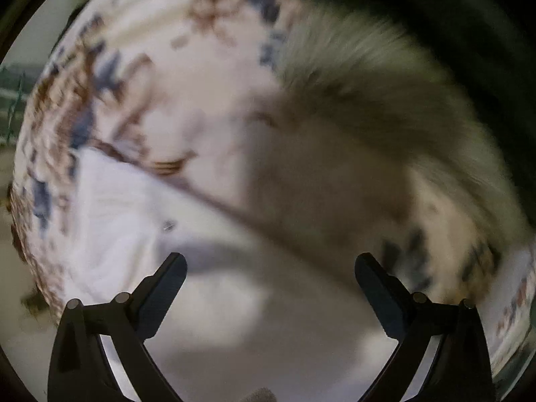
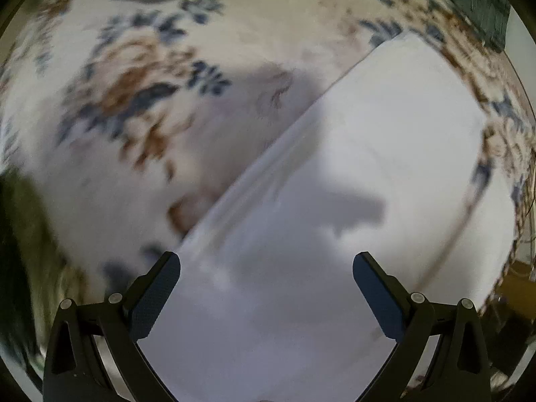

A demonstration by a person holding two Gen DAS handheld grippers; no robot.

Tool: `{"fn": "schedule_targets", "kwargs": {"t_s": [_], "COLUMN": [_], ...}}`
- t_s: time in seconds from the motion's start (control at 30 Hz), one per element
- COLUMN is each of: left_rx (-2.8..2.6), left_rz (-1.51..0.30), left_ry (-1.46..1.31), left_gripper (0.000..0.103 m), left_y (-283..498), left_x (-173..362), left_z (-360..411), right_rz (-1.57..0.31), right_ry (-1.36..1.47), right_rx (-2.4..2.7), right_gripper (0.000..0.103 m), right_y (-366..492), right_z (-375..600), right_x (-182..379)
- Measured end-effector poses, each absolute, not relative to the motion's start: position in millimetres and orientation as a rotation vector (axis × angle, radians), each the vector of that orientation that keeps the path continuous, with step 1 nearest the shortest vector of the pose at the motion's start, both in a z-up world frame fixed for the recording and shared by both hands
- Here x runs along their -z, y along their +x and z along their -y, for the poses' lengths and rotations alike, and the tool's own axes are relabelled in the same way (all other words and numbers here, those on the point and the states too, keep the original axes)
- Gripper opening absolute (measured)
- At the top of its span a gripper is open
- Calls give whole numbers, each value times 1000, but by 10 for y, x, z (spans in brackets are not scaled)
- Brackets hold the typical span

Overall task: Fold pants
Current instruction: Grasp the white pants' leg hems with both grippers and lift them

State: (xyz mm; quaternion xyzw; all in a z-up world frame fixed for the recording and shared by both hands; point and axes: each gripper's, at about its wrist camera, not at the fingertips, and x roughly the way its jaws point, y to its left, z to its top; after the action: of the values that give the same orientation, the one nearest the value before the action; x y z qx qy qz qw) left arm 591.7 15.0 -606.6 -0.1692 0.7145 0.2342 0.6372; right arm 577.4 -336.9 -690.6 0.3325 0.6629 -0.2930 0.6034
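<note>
**While both grippers hang open, the pants lie flat and ready for a pinch**

Although both views are smeared with blur, I can make out the essentials. The white pants (image 2: 385, 154) lie spread on a floral-patterned bedspread (image 2: 134, 100), white with blue and brown flowers, and fill the lower right of the right wrist view. In the left wrist view the same cloth (image 1: 117, 207) shows as a pale panel at lower left.

My left gripper (image 1: 269, 273) has its jaws wide apart with nothing between them, and so does my right gripper (image 2: 266, 273); each hangs over the cloth without, as far as I can tell, touching it.

I judge the fabric thin, light and limp: it lies close to the surface with soft creases and a long straight edge (image 2: 268, 154) running diagonally. It should lift easily, sag between two holds, and slide a little on the cover. I would pinch at that edge or at a corner, one gripper at each end, so the layer comes up evenly.

A fuzzy cream mass (image 1: 385, 107) crosses the upper right of the left view; whether it is a blanket or a sleeve I cannot tell. Beyond the bed I see only dark green shapes (image 2: 482, 6) at the rims, too blurred to name.
</note>
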Motion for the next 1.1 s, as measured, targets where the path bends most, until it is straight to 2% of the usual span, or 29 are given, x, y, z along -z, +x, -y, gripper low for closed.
{"fn": "schedule_targets", "kwargs": {"t_s": [0.07, 0.17, 0.2, 0.27, 0.3, 0.33, 0.37, 0.4, 0.43, 0.47, 0.5, 0.7, 0.87, 1.1], "left_rx": [-567, -585, -590, -606, -618, -617, -629, -627, -619, -591, -580, -490, -462, -462], "left_rz": [-1663, -1640, -1615, -1591, -1566, -1546, -1538, -1523, -1512, -1491, -1478, -1369, -1280, -1195], "left_ry": [-390, -357, -352, -355, -355, -355, -350, -378, -398, -443, -458, -492, -541, -626], "left_gripper": [103, 103, 98, 84, 63, 31, 26, 18, 6, 5, 4, 3, 3, 3], "left_y": [5926, 5893, 5856, 5794, 5724, 5700, 5673, 5610, 5567, 5500, 5456, 5006, 4220, 3084], "left_x": [6229, 6165, 6086, 5980, 5843, 5766, 5699, 5593, 5536, 5457, 5410, 4677, 3819, 3762], "left_z": [-144, -50, -15, 8, 27, 38, 42, 33, 25, 18, 9, 106, 82, -265], "right_rz": [-1537, -1549, -1547, -1525, -1516, -1508, -1507, -1503, -1497, -1485, -1478, -1424, -1389, -1368], "right_ry": [793, 842, 854, 876, 877, 877, 862, 850, 841, 843, 850, 848, 815, 797], "right_rx": [702, 751, 769, 796, 809, 818, 823, 828, 824, 809, 792, 694, 600, 509], "right_gripper": [103, 103, 103, 100, 96, 83, 63, 51, 28, 9, 7, 4, 4, 4], "right_y": [5881, 5946, 5945, 5927, 5907, 5889, 5888, 5875, 5851, 5829, 5806, 5522, 5134, 4077], "right_z": [3432, 3487, 3491, 3488, 3487, 3478, 3453, 3437, 3426, 3406, 3389, 3214, 3168, 3636], "right_x": [7143, 7414, 7472, 7529, 7532, 7528, 7503, 7478, 7457, 7425, 7405, 7045, 6527, 5927]}}
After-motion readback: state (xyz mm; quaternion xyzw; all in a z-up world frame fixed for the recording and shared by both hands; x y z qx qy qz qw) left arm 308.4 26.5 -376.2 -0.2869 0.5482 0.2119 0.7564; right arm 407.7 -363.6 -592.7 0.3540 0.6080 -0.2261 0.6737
